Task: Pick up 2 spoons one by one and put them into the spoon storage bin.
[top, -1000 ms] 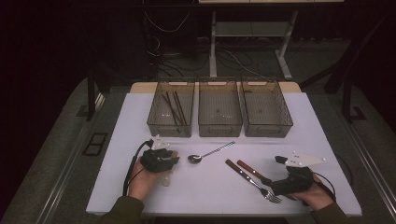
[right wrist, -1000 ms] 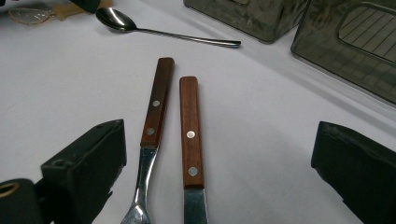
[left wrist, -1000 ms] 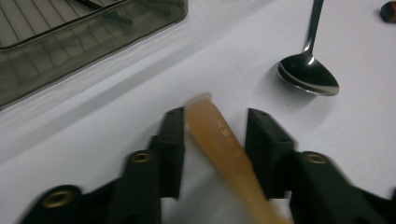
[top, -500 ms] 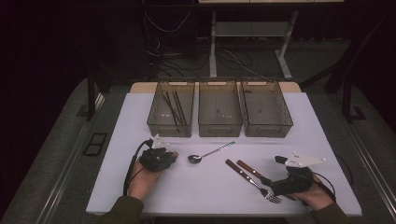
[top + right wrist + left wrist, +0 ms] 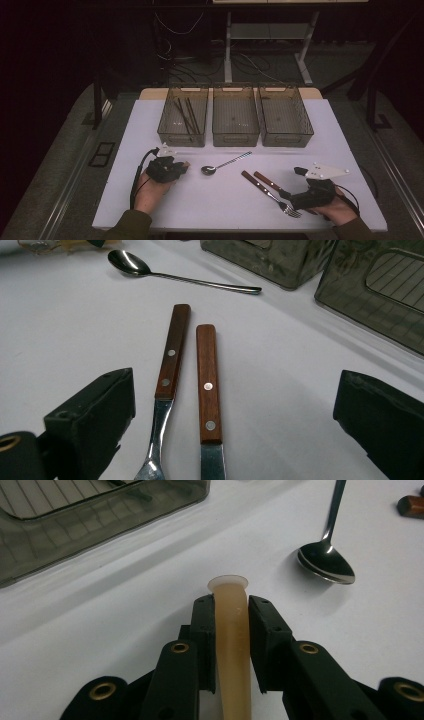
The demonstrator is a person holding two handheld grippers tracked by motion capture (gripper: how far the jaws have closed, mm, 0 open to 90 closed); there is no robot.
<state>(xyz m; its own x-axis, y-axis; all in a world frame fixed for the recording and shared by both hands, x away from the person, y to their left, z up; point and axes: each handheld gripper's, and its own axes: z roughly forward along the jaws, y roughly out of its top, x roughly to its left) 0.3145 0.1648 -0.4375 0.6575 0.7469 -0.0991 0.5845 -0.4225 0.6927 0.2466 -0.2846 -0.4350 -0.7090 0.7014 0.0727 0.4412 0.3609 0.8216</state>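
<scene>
Glossy metal spoon; smooth matt tan handle; wood-handled fork.

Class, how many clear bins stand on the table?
3, in a row at the table's far edge: left bin holding dark sticks, middle bin, right bin.

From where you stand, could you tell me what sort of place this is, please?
Probably a lab bench set up for cutlery sorting: a white table with three bins, a spoon, and cables on the dark floor behind.
</scene>
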